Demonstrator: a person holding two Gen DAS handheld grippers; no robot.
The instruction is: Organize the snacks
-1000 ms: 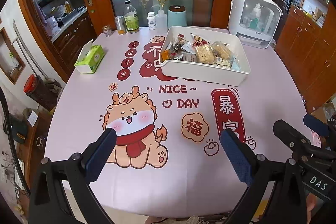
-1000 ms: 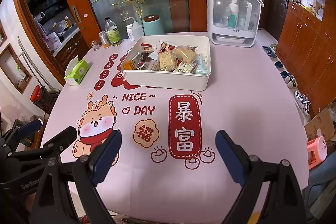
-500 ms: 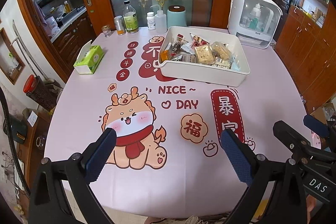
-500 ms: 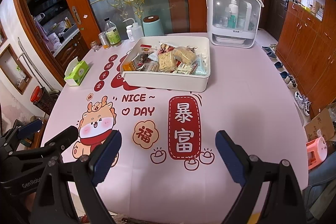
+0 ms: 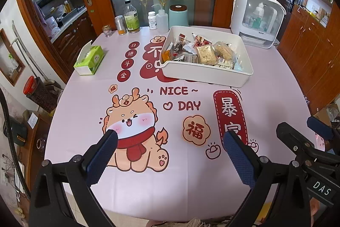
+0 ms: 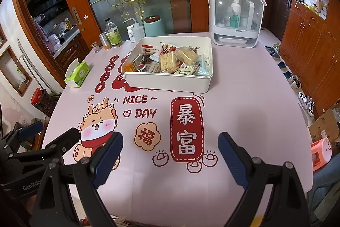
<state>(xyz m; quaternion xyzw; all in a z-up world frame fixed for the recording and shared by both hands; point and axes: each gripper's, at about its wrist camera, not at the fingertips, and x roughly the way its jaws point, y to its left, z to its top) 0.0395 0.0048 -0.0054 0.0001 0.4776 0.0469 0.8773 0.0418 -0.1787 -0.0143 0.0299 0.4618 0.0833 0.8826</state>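
- Left view: the left gripper (image 5: 170,154) is held wide open with nothing in it, low over the near edge of the table (image 5: 70,120).
- The white bin (image 5: 204,74) is seen far ahead and a bit to the right. It is well apart from the gripper.
- The snacks (image 5: 205,53) are piled inside the bin, all mixed up. None are seen on the table.
- Part of the right gripper (image 5: 306,142) is seen at the right edge.
- Right view: the right gripper (image 6: 170,154) is also spread wide and nothing is held in it.
- The bin (image 6: 167,82) is seen almost straight ahead, only a bit to the left. Its long side is turned to face the grippers.
- The snacks (image 6: 170,61) are heaped in it; a pale puffy bag is on top near the middle.
- The left gripper (image 6: 42,135) is seen low at the left.
- The bin seems better lined up with the right gripper, so a straight reach forward is likely needed from it.
- The green tissue box (image 6: 77,73) is off to the left and is not in the way.
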